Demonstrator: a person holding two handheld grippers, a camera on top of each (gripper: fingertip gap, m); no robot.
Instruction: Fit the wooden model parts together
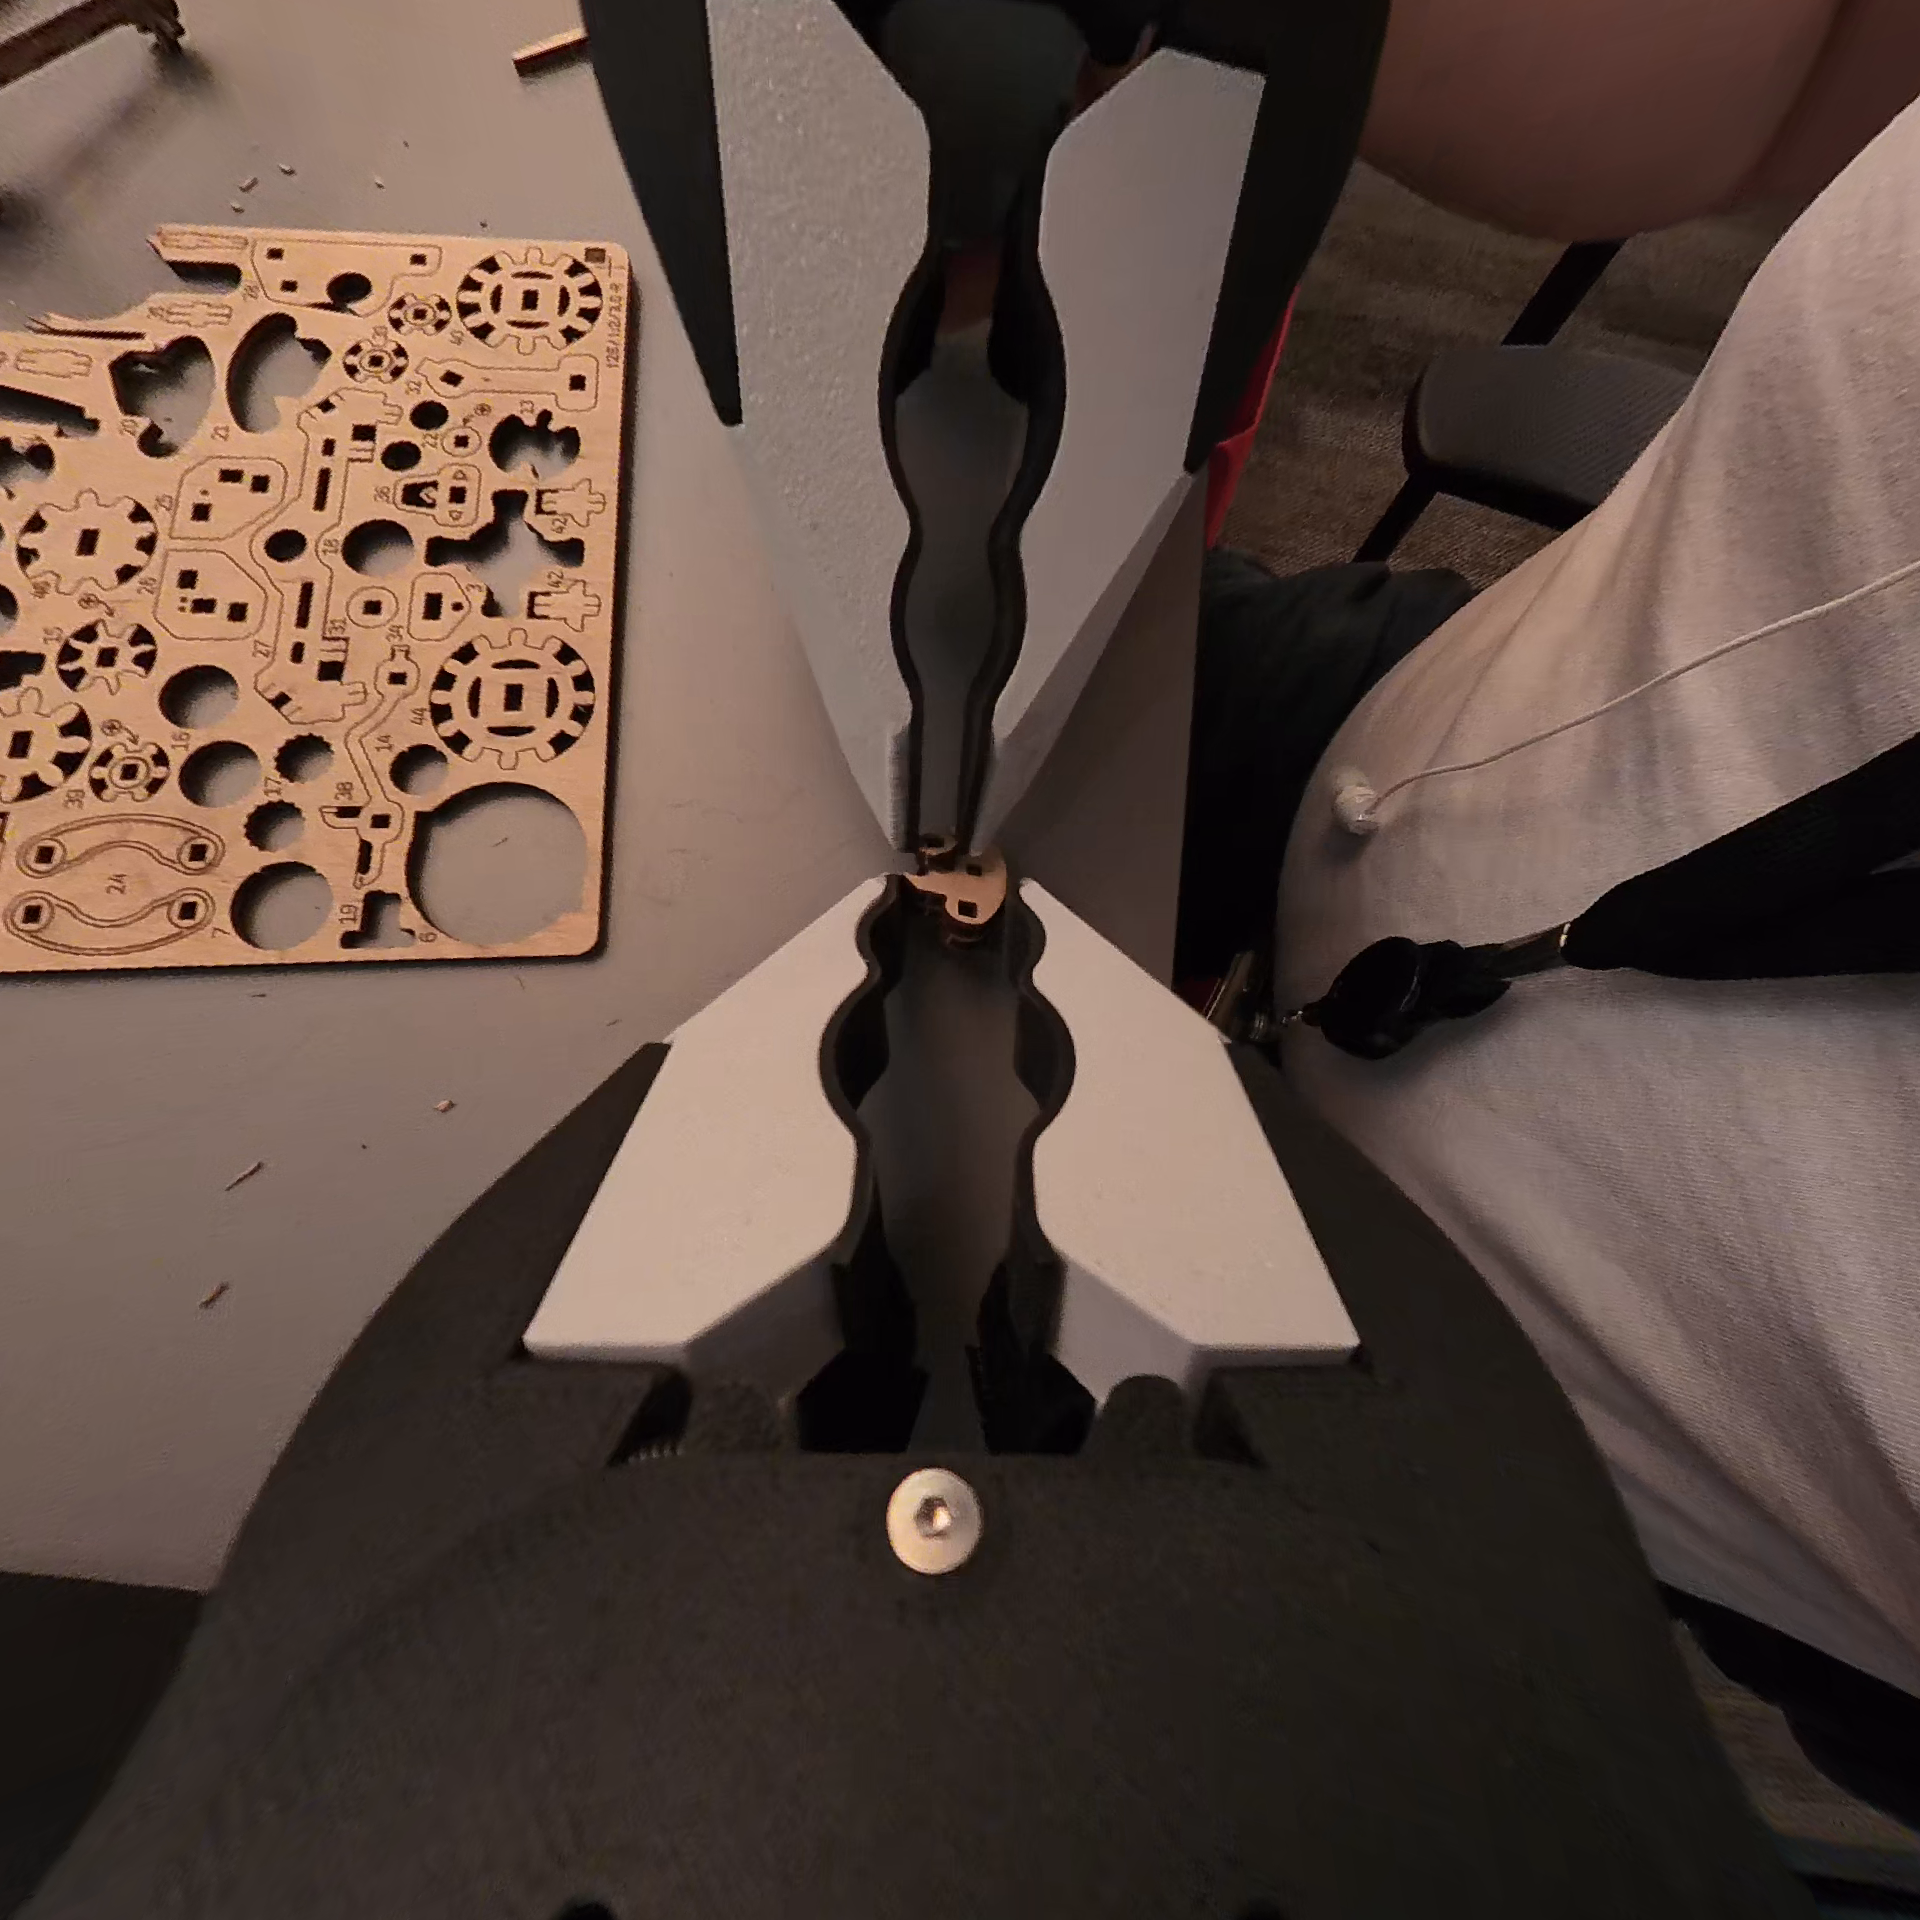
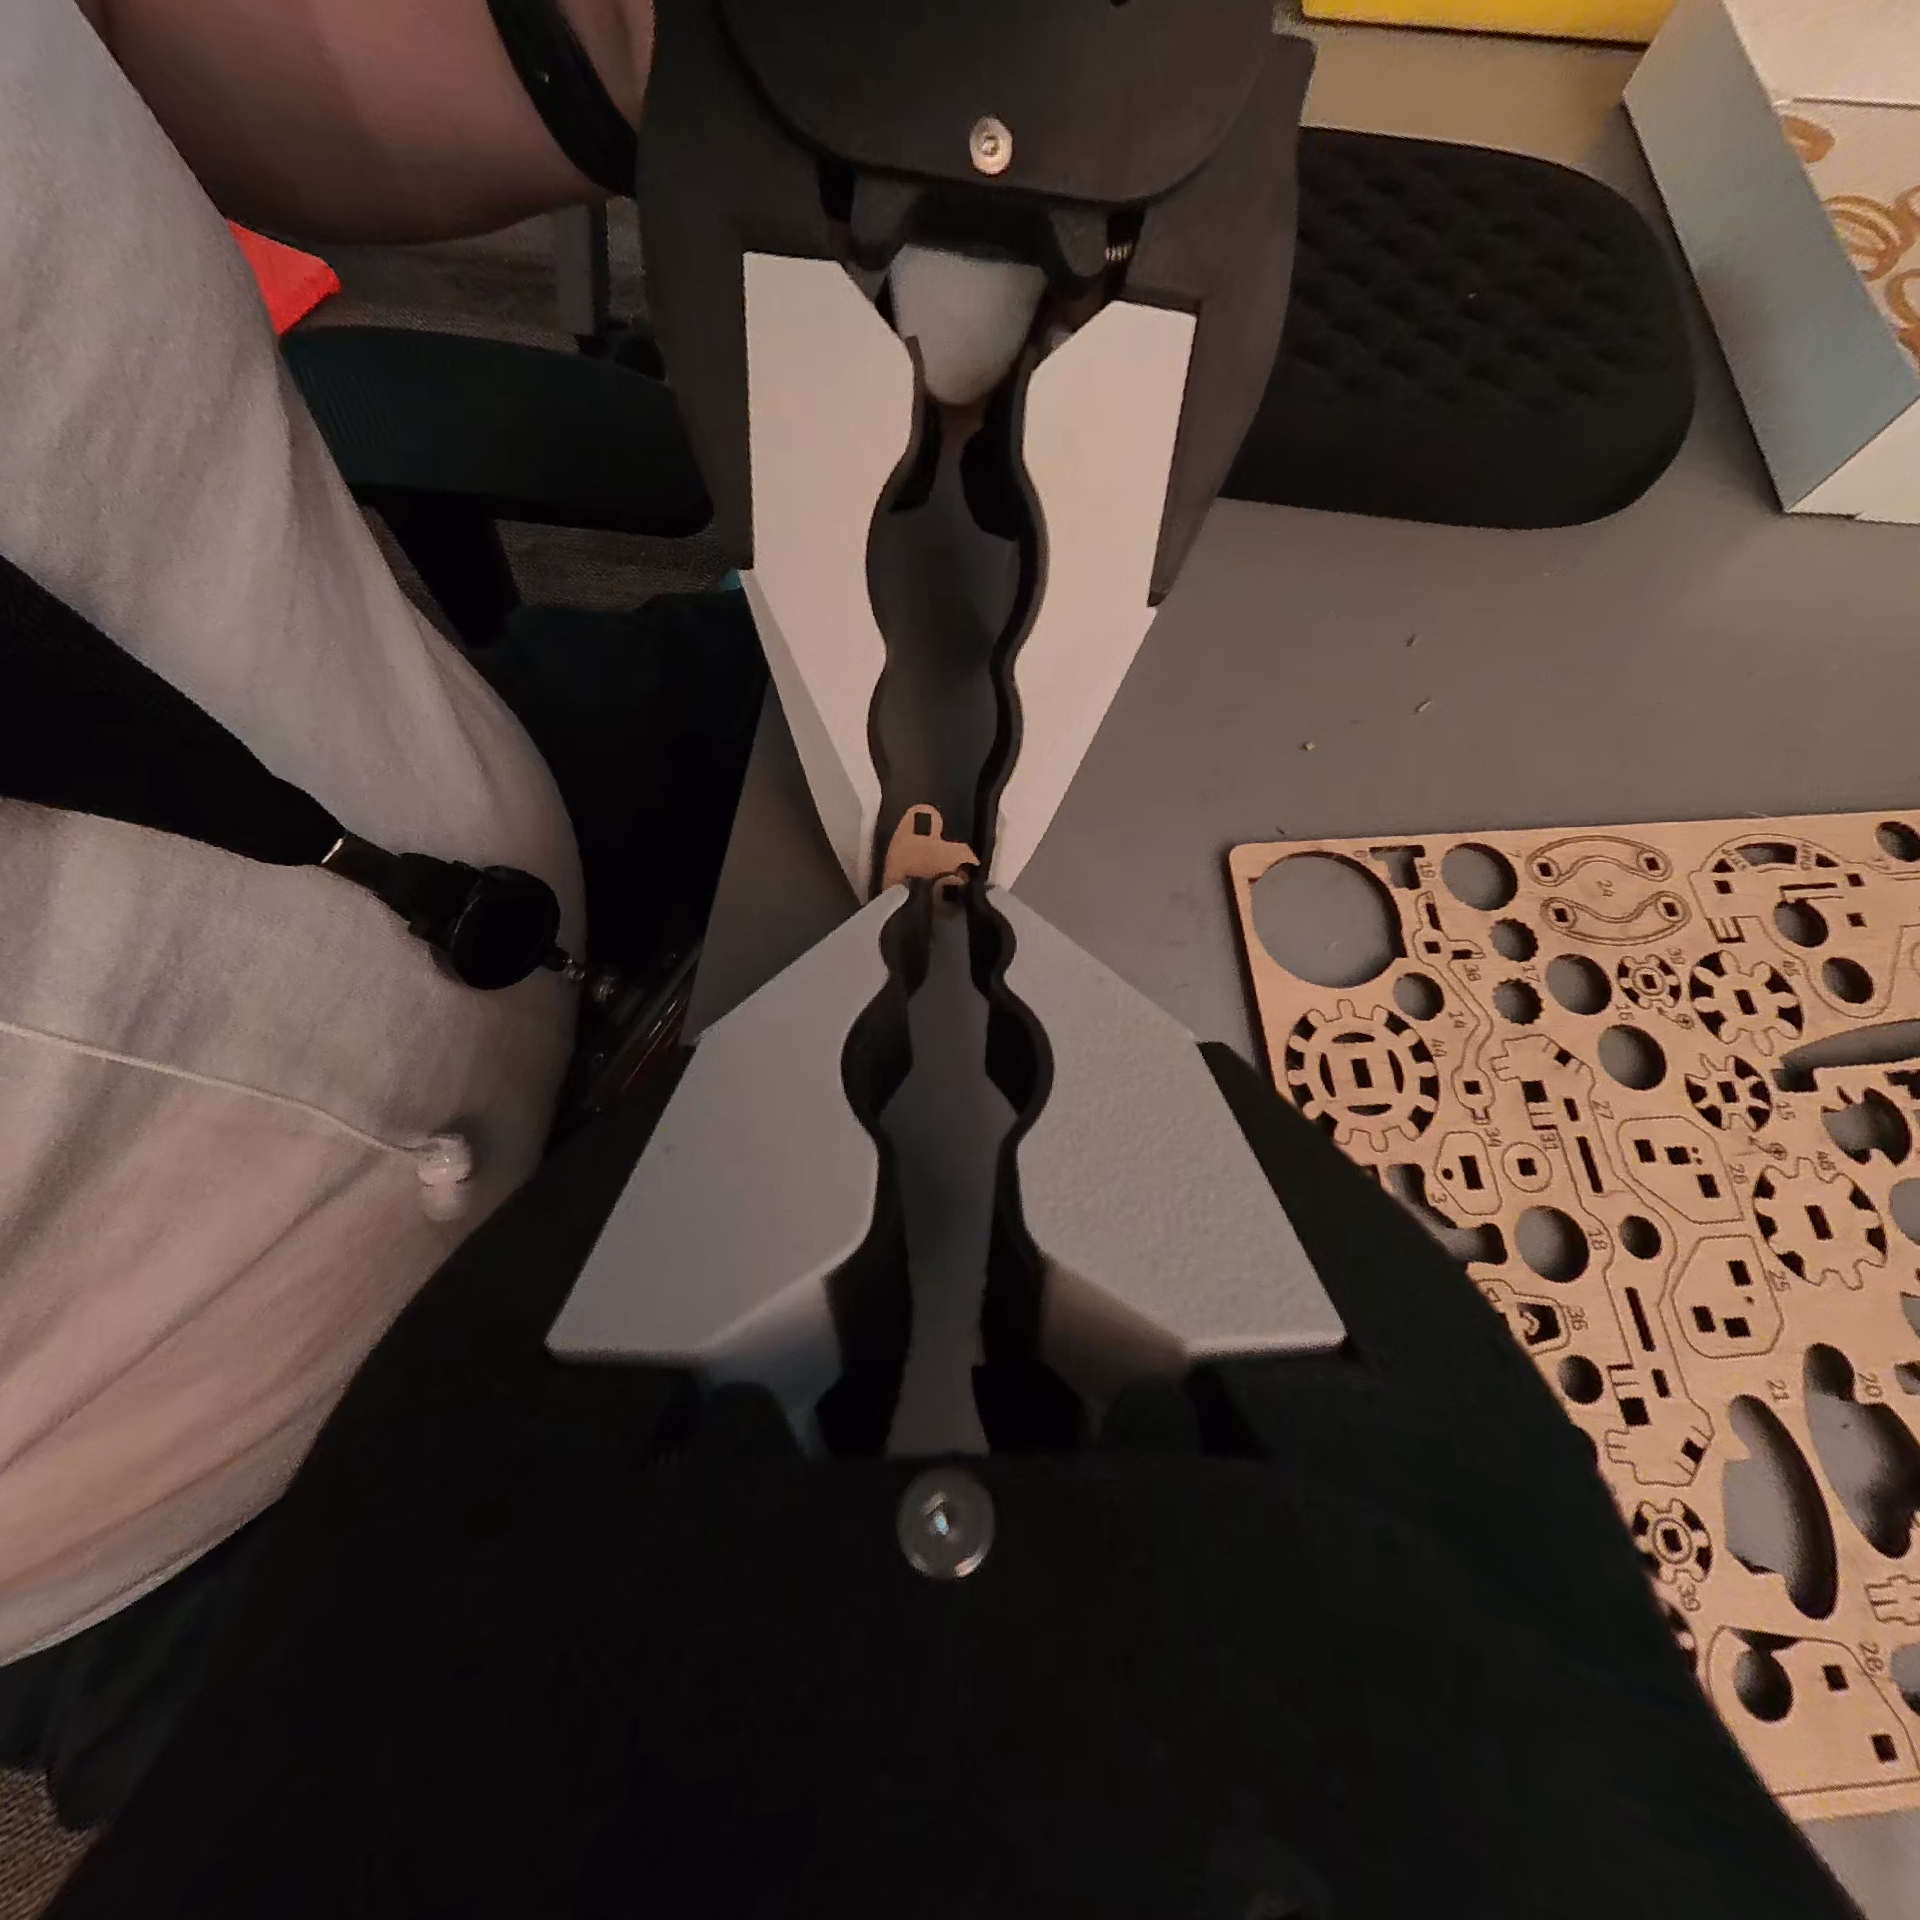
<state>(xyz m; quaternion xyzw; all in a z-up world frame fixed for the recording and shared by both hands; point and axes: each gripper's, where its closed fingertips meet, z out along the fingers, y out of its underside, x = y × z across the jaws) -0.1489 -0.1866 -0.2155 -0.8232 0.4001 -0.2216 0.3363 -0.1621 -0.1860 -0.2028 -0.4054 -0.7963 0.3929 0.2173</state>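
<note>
Wooden parts sheet (image 1: 312, 603) lies beside both hand-held grippers, black wrist rest (image 2: 1475, 332) behind

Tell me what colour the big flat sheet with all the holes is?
Light tan wood sheet, with dark laser-cut outlines; clearest in the left wrist view.

grey table (image 1: 343, 1195) carries a laser-cut plywood parts sheet (image 1: 312, 582), many pieces already punched out. wood crumbs (image 1: 241, 1177) scattered near it. black mesh pad (image 2: 1475, 343) and a pale box (image 2: 1787, 260) sit at the table's far side.
</note>
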